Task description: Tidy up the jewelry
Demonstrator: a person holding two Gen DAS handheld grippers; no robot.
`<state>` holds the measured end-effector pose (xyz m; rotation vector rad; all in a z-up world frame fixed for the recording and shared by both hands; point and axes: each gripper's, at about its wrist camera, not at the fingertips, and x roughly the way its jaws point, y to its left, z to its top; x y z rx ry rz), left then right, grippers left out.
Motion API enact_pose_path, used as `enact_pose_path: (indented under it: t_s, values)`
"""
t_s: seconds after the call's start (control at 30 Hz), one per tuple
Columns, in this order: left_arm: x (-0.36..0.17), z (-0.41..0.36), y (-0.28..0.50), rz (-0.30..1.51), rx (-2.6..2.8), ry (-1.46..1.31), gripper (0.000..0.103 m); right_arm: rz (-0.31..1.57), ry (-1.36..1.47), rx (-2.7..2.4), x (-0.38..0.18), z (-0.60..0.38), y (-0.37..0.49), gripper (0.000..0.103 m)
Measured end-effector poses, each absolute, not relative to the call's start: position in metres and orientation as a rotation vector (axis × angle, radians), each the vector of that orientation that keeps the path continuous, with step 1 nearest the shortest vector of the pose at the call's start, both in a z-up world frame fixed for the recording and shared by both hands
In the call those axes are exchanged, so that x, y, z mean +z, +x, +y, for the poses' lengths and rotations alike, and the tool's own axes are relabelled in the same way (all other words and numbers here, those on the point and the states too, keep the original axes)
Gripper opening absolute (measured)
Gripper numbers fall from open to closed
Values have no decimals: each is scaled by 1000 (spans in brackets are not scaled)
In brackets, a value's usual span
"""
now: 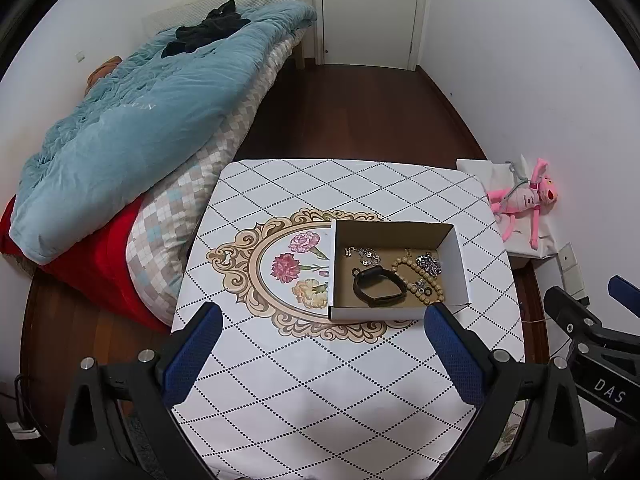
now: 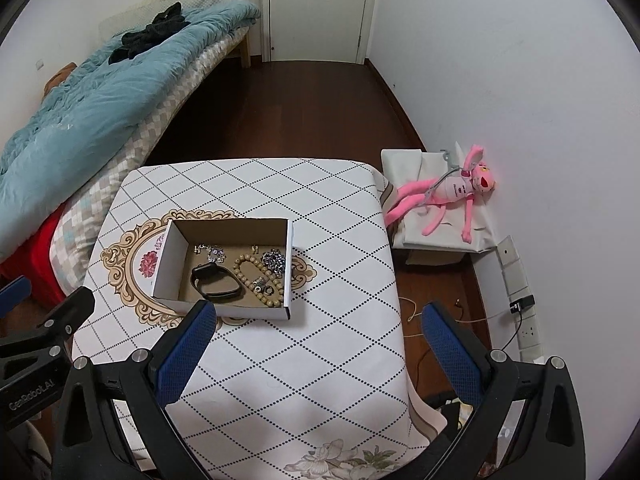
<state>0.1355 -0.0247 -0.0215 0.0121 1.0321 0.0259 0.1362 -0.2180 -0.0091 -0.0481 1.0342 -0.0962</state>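
An open white cardboard box (image 1: 456, 264) stands on the patterned tablecloth (image 1: 320, 380); it also shows in the right wrist view (image 2: 168, 264). Inside lie a black wristband (image 1: 378, 289) (image 2: 216, 280), a wooden bead bracelet (image 1: 420, 280) (image 2: 260, 276), a silver chain (image 1: 362, 255) (image 2: 210, 252) and a heap of metal rings (image 1: 430, 263) (image 2: 275, 261). My left gripper (image 1: 324, 316) is open and empty, hovering just in front of the box. My right gripper (image 2: 318, 312) is open and empty, in front of and to the right of the box.
A bed with a blue duvet (image 1: 132, 120) lies left of the table. A pink plush toy (image 2: 452, 192) rests on a white box (image 2: 404, 164) by the right wall. Wall sockets and cables (image 2: 520, 308) sit at the right. A white door (image 1: 370, 8) is at the back.
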Motion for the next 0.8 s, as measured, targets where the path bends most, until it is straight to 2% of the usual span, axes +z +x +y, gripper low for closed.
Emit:
enact_pose_path:
  t_s: [0.8]
  values:
    - [-25, -23, 134, 1037, 37, 14, 103, 1048, -51, -83, -13, -215, 136, 103]
